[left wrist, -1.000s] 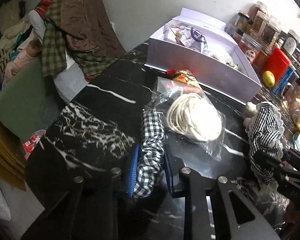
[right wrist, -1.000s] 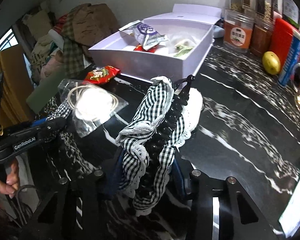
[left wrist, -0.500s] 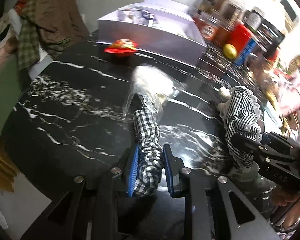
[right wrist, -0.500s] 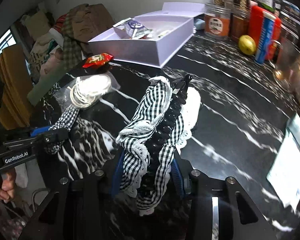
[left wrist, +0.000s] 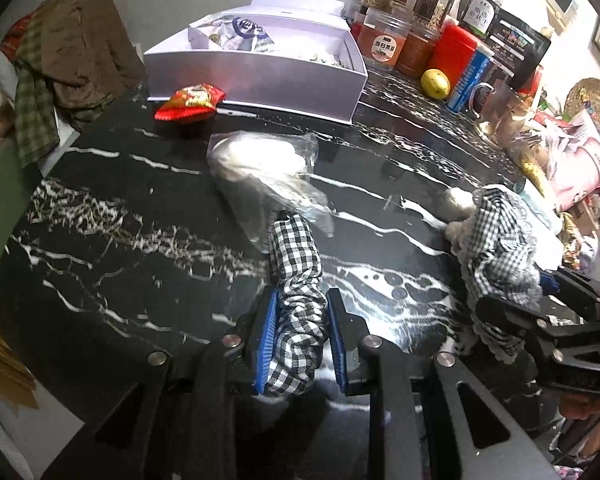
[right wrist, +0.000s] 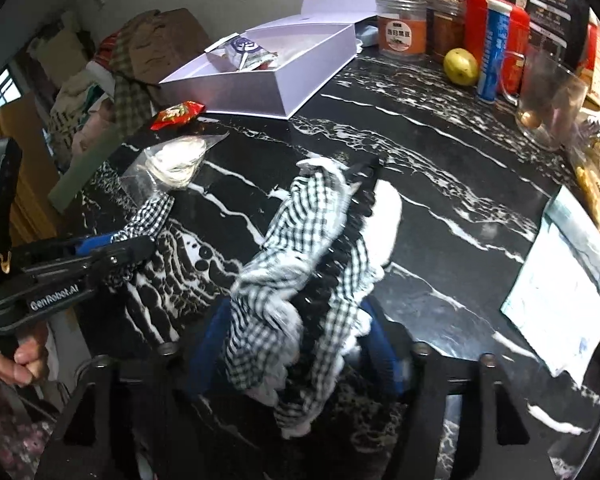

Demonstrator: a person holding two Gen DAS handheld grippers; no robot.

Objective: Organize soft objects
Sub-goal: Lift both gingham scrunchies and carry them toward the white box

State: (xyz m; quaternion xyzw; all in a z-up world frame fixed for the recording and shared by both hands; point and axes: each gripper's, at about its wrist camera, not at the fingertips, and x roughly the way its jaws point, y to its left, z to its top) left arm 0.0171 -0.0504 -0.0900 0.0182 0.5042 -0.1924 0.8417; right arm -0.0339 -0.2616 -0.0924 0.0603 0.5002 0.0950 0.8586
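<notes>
The left tool [left wrist: 300,332] is clamped on a checked scrunchie [left wrist: 298,288]; the right tool [right wrist: 296,340] on a lace-trimmed checked cloth [right wrist: 300,256]. Both are being held above the black marbled tabletop [left wrist: 120,208]. A paper sheet [right wrist: 556,300] is being shown only by the right view.

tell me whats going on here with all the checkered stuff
A person is sorting soft items over a black marble table. The left tool is clamped on a checkered scrunchie, and the right tool grips a frilly checkered hair piece. Both are held above the table, near a clear bag and an open white box.
</notes>
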